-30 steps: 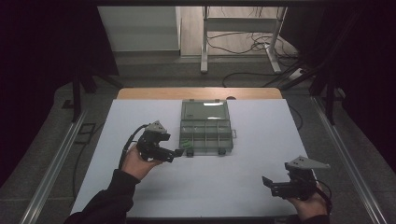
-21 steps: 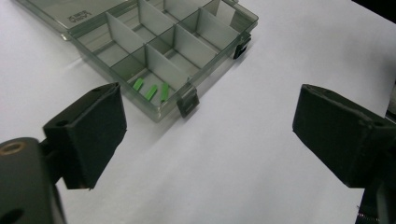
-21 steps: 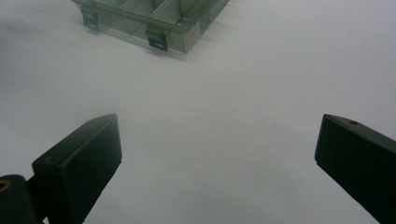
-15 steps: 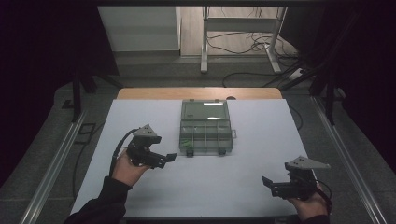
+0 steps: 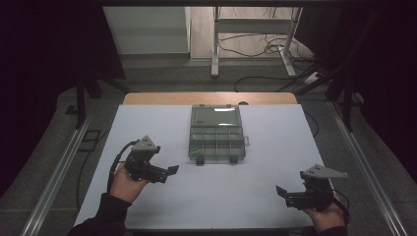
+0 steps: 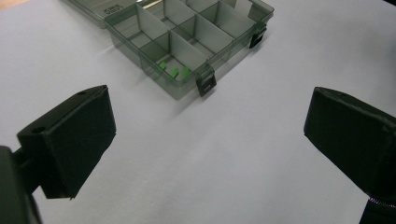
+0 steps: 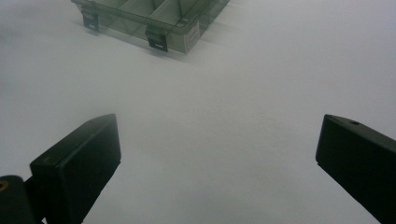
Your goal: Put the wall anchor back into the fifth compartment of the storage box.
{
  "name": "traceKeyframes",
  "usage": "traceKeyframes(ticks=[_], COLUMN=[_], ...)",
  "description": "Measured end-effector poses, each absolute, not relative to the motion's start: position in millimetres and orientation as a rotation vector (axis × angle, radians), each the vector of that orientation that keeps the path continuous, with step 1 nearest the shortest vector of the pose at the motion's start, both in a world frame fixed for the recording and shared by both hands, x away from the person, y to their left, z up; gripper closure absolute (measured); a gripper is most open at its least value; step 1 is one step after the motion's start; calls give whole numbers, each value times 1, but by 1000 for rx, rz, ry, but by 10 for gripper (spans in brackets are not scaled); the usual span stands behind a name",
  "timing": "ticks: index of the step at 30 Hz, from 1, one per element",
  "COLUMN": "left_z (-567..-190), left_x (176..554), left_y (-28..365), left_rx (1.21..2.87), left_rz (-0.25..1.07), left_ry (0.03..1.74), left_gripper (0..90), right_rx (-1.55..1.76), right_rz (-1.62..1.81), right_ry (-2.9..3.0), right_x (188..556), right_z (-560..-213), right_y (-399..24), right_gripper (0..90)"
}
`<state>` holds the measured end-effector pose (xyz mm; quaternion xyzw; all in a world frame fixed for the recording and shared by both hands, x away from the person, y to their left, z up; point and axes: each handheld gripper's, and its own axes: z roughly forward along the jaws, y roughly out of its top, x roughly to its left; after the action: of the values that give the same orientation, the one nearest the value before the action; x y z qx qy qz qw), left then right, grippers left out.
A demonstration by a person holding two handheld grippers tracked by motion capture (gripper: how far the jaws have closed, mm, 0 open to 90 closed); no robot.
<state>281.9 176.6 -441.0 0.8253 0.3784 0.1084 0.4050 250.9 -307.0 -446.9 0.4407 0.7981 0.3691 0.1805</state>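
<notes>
A clear grey compartment box [image 5: 216, 133] lies open at the middle of the white table [image 5: 236, 196], its lid folded back on the far side. Several small green pieces [image 6: 173, 71] sit in its near left compartment [image 5: 197, 150]. My left gripper [image 5: 172, 169] hovers to the front left of the box, pointing right. Its jaws have just been opening and stand wide apart [image 6: 205, 135] with nothing between them. My right gripper [image 5: 281, 191] is held near the front right edge, pointing left, also open [image 7: 217, 154] and empty. The box [image 7: 154, 18] lies well beyond it.
Two black latches [image 6: 206, 84] hang from the box's near wall. A wooden strip [image 5: 206, 98] borders the table's far edge. Metal rails [image 5: 54, 172] run along both sides, and cables [image 5: 255, 46] lie on the floor beyond.
My left hand has drawn back from the box, toward the left and the near edge. The right hand has kept still.
</notes>
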Motion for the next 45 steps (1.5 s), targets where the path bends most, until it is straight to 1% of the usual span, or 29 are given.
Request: traceKeyframes(ticks=[17, 45], left_z=[-441, -442], left_x=[256, 227], left_y=[190, 225], left_rx=[2057, 1947], left_rz=[340, 384], left_ry=[985, 1051], left_gripper=[21, 26], right_rx=[1246, 1248], right_rz=[1045, 1042], right_ry=[2255, 2258], right_x=[251, 251], right_z=[-447, -447], right_y=[-307, -307], right_gripper=[1, 1])
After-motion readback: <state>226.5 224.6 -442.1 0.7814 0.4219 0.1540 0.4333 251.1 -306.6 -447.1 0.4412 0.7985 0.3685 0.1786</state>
